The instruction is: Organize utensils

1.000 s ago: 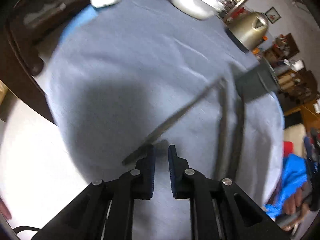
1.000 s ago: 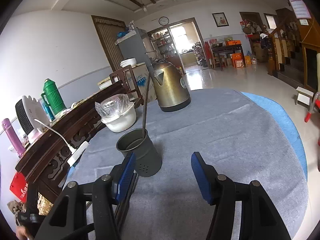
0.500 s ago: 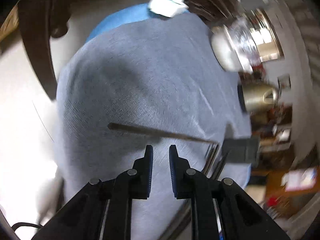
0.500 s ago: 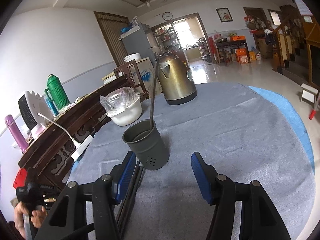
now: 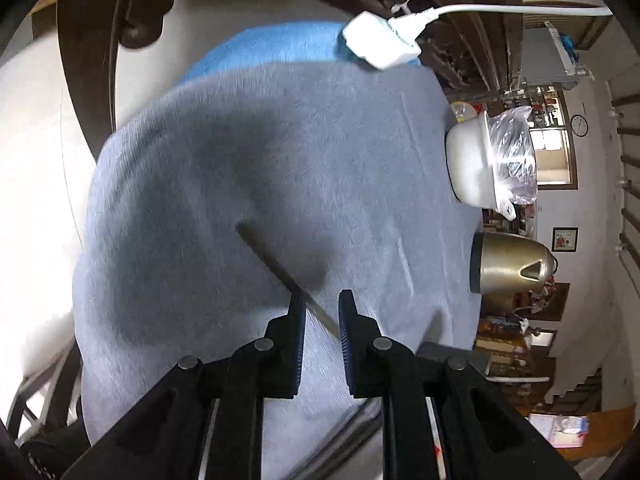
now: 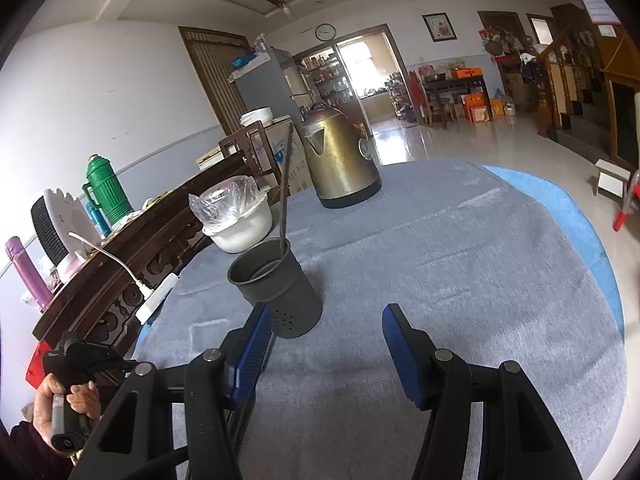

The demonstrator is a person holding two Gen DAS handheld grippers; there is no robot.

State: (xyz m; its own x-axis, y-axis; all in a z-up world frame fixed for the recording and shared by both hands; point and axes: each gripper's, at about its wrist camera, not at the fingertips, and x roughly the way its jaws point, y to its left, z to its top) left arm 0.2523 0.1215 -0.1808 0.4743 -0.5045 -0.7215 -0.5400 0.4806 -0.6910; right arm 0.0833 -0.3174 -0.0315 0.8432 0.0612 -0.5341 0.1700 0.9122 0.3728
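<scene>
While the round table (image 6: 460, 264) under its grey cloth fills both views, a brass-coloured kettle (image 6: 340, 160) stands at its far side. A white bowl (image 6: 240, 228) covered with plastic film is nearer, just beside the dark holder cup (image 6: 280, 292). One chopstick (image 6: 286, 184) stands tilted inside this cup. A white power strip (image 5: 380, 42) lies at the table edge.

The right gripper (image 6: 324, 340) hovers with its jaws half apart and empty, the cup just before its left finger. The left gripper (image 5: 322, 312) is nearly closed on a thin dark chopstick (image 5: 276, 264), which crosses between its pads and points out over the cloth.
</scene>
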